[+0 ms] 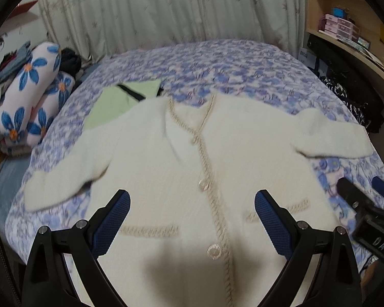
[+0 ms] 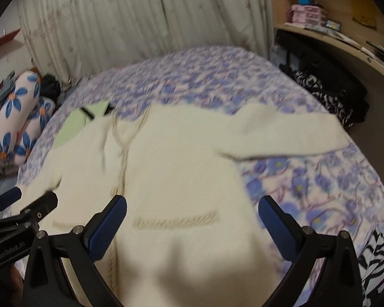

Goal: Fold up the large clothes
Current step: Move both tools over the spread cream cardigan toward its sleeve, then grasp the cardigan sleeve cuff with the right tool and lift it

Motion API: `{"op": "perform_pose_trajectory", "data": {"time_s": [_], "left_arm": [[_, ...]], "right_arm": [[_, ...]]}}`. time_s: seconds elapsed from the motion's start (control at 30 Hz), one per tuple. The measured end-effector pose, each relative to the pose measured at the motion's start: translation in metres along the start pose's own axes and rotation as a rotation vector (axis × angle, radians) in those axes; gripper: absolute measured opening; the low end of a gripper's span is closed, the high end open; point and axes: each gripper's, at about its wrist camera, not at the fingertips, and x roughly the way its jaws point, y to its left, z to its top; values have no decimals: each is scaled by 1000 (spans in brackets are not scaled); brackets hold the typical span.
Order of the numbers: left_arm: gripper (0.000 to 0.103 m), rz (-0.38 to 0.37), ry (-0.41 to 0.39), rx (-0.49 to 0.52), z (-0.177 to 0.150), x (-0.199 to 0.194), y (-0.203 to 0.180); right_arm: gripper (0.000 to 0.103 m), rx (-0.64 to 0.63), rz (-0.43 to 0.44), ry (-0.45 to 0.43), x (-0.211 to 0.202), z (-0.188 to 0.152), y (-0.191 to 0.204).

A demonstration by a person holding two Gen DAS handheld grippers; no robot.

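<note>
A cream knitted cardigan [image 1: 166,168] with beige trim and round buttons lies face up on the bed, both sleeves spread out to the sides. My left gripper [image 1: 192,199] hovers open above its lower front, over the button band, holding nothing. My right gripper [image 2: 192,204] is open too, above the cardigan [image 2: 181,168] near its right pocket trim, with nothing between its fingers. In the left wrist view the right gripper [image 1: 366,189] shows at the right edge. The left gripper [image 2: 25,199] shows at the left edge of the right wrist view.
The bed carries a blue and purple flowered cover [image 1: 243,66]. A light green folded garment [image 1: 115,102] lies partly under the cardigan's left shoulder. Rolled flowered bedding [image 1: 30,94] is stacked at the left. Curtains [image 1: 166,7] hang behind; a shelf [image 1: 345,33] and dark bags [image 1: 350,94] stand at the right.
</note>
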Motion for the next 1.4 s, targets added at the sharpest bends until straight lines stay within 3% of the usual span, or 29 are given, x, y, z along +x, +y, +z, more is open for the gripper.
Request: {"op": "perform_pose_trajectory", "data": {"time_s": [0.67, 0.9, 1.0, 1.1, 1.4], "left_arm": [[96, 3, -174, 121, 91, 30, -79], [96, -7, -189, 174, 111, 74, -112], [96, -73, -185, 176, 115, 95, -124], [96, -137, -147, 128, 118, 119, -130], [96, -126, -42, 67, 112, 179, -153]], "right_arm": [[103, 161, -74, -151, 2, 80, -88], [103, 238, -146, -96, 46, 88, -128], [103, 291, -167, -64, 71, 83, -148], [102, 333, -175, -26, 94, 77, -165], [98, 445, -185, 84, 155, 50, -209]]}}
